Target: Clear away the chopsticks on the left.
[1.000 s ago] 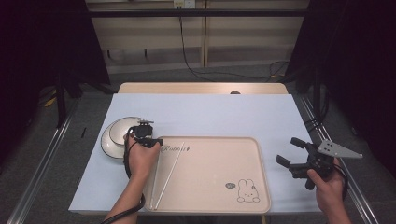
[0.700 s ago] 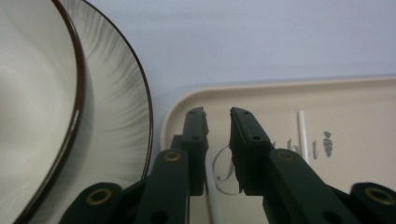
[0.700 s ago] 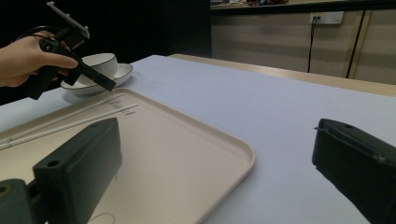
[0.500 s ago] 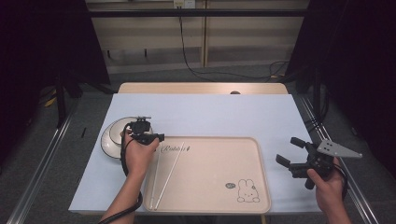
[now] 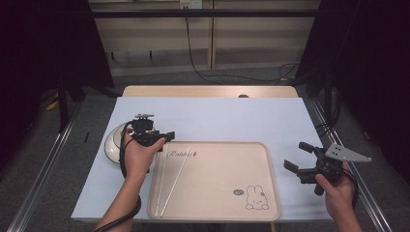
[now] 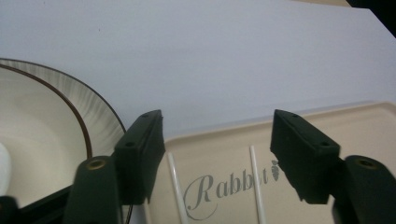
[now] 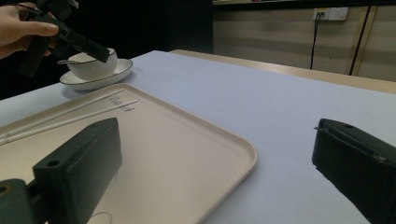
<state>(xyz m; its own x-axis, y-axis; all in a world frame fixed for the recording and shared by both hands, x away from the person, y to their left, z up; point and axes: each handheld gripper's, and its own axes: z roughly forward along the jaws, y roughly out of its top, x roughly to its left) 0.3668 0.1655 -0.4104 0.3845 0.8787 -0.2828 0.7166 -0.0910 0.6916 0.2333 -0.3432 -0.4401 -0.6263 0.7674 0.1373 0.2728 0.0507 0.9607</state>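
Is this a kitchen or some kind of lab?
Probably a lab or recording room, not a kitchen. The table stands alone among dark curtains, with rails on the floor beside it, and a person holds a cabled gripper in each hand. The tray and chopsticks look like practice props.

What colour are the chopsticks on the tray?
White chopsticks, clearest in the high view.

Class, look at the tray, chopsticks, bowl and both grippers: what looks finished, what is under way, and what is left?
Done: two white chopsticks lie on the rabbit tray. In hand: the left gripper, jaws just opened and empty, hangs above their tips. Likely left: the bowl on its saucer sits on the table off the tray; the right gripper waits open.
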